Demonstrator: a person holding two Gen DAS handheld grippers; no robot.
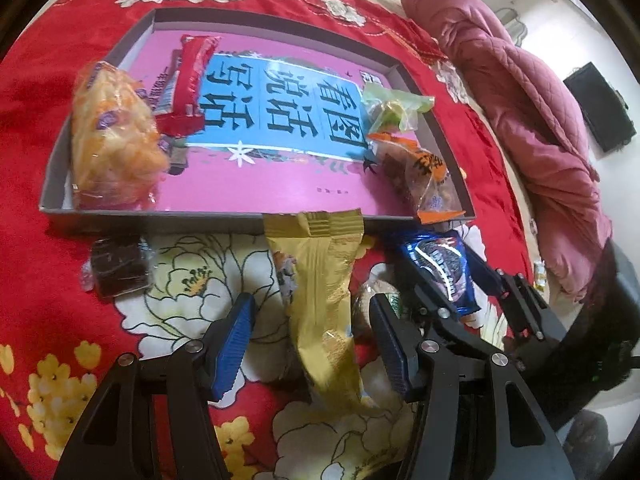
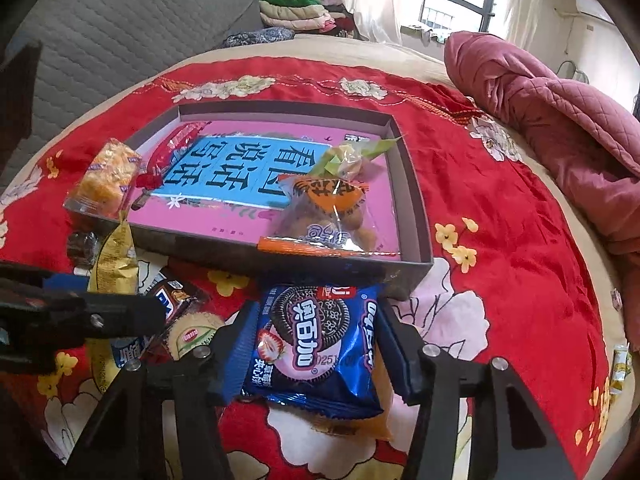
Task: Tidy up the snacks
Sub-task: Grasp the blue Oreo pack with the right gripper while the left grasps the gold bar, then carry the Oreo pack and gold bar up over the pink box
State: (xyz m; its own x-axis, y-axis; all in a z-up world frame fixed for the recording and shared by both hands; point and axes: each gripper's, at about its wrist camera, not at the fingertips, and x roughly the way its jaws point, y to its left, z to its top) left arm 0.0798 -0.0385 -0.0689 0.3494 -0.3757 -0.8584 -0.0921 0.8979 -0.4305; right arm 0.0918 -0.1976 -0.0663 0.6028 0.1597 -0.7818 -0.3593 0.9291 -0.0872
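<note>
My left gripper [image 1: 312, 310] stands open astride a long yellow packet [image 1: 320, 280] that lies on the red flowered bedspread; neither blue pad touches it. In the right wrist view my right gripper [image 2: 316, 312] is shut on a blue cookie packet [image 2: 316, 344], whose edges curl against the pads. That same packet [image 1: 440, 272] appears at the right of the left wrist view. Just beyond both stands a shallow grey box [image 1: 160, 216] with a pink and blue floor. It holds an orange puffed-snack bag [image 1: 116, 140], a red bar [image 1: 192, 80], a green-tinted bag [image 1: 392, 108] and an orange-trimmed bag [image 1: 424, 176].
A dark brown square snack [image 1: 120, 268] lies left of the yellow packet. A round pastry with a green label [image 2: 196, 332] and a brown packet [image 2: 176, 300] sit between the grippers. A rolled pink quilt [image 2: 560, 128] lies along the right. Small candies [image 2: 620, 364] rest at the bed's right edge.
</note>
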